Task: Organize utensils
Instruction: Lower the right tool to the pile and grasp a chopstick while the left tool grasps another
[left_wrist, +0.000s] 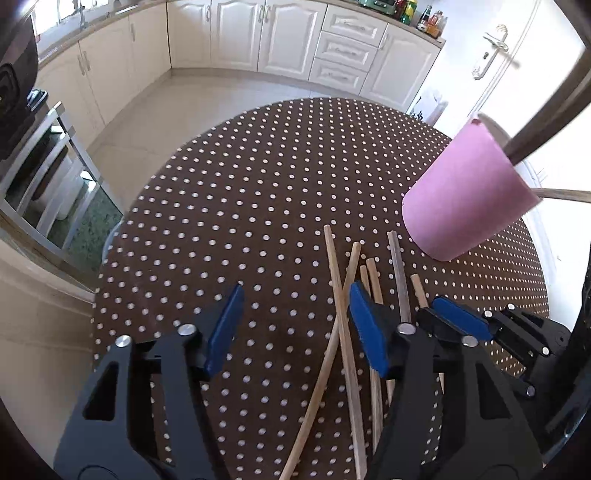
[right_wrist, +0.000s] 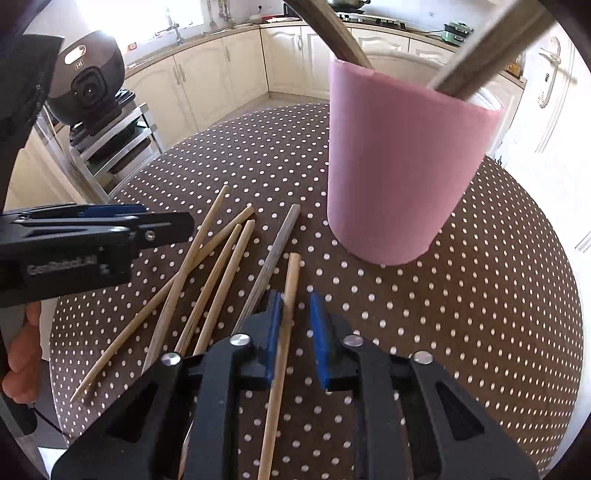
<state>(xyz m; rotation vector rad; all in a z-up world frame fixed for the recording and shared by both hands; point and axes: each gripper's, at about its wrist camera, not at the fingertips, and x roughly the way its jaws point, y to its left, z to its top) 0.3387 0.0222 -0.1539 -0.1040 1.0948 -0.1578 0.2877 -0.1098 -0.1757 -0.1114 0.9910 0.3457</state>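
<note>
While the right claw (right_wrist: 295, 325) straddles a chopstick (right_wrist: 282, 347), nothing is gripped yet.
If closed off-centre, the stick could be flicked away; the left claw (left_wrist: 293, 325) is held wide open, empty.

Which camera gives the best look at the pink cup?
The right wrist view: the pink cup stands close and nearly whole, upright on the dotted tablecloth, with wooden utensil handles rising from its rim. The left wrist view shows the same cup smaller, off at the right edge and stretched by the lens.
</note>
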